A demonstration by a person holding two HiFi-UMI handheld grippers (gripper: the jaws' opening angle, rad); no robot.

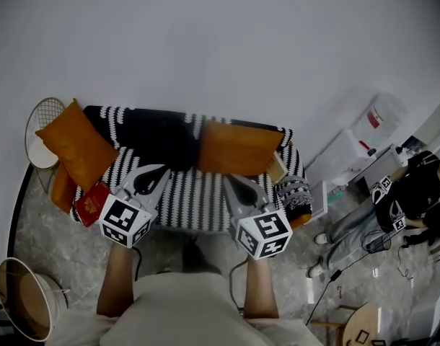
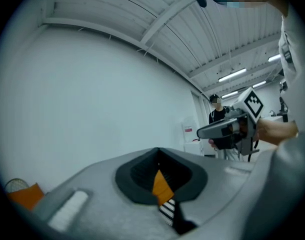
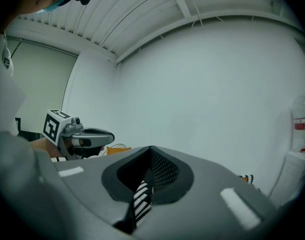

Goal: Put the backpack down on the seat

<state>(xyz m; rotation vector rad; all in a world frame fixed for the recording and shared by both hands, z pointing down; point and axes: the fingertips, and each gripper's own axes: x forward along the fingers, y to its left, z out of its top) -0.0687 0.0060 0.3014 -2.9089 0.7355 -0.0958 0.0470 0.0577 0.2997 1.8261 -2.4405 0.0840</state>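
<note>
A black backpack (image 1: 161,139) lies on the seat of a sofa (image 1: 195,197) draped in a black-and-white striped cover, up against the backrest between two orange cushions. Both grippers hover in front of the sofa, apart from the backpack. My left gripper (image 1: 149,173) is shut with nothing in it; its own view shows the jaws (image 2: 157,159) closed, with only a sliver of cushion and stripes past them. My right gripper (image 1: 238,186) is also shut and empty (image 3: 150,156). Each gripper view catches the other gripper level beside it.
Orange cushions lie at the sofa's left (image 1: 79,146) and middle right (image 1: 238,148). A red item (image 1: 92,202) lies on the left of the seat. A wire side table (image 1: 43,125) stands at left, a round wire basket (image 1: 22,301) lower left, white equipment (image 1: 342,157) and a seated person (image 1: 422,186) at right.
</note>
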